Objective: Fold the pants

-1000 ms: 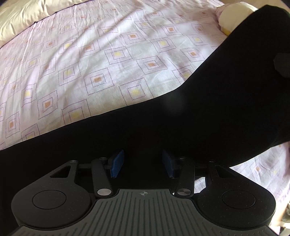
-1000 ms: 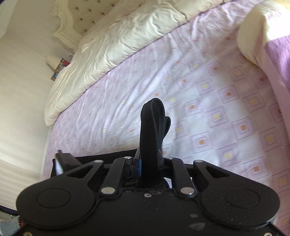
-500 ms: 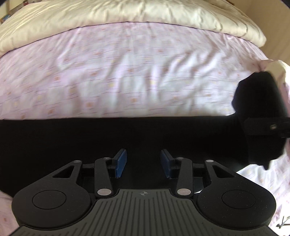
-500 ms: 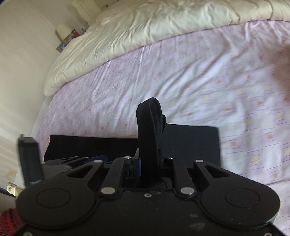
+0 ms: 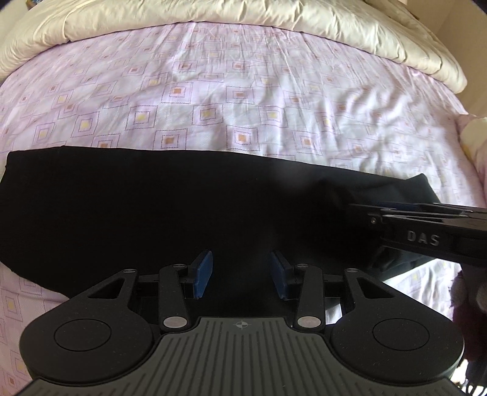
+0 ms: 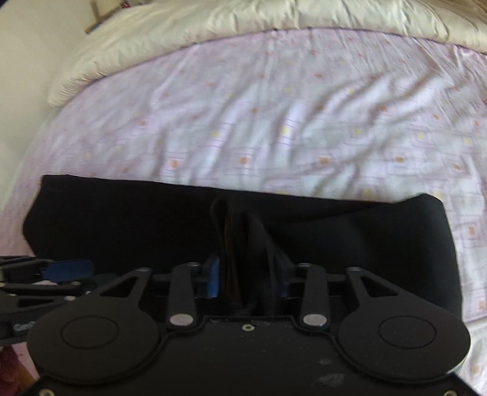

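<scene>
The black pants (image 5: pixel 170 201) lie folded in a long band across the near part of the bed. My left gripper (image 5: pixel 240 272) is open just above the pants' near edge, nothing between its blue pads. My right gripper (image 6: pixel 248 274) has a bunch of black pants fabric (image 6: pixel 243 237) standing between its blue pads, and its jaws look parted a little around it. The pants also fill the lower half of the right wrist view (image 6: pixel 365 237). The right gripper shows side-on at the right of the left wrist view (image 5: pixel 426 225), over the pants' right end.
The bed has a pink sheet with square patterns (image 5: pixel 243 100). A cream duvet (image 5: pixel 274 27) is bunched along the far side. A wall (image 6: pixel 27 61) is at the far left. The left gripper's blue pad (image 6: pixel 65 268) shows at the lower left of the right wrist view.
The right gripper has swung down and brought the held end of the pants onto the rest of them. The held fabric now stands lower and looser between its jaws. The left gripper stayed open.
</scene>
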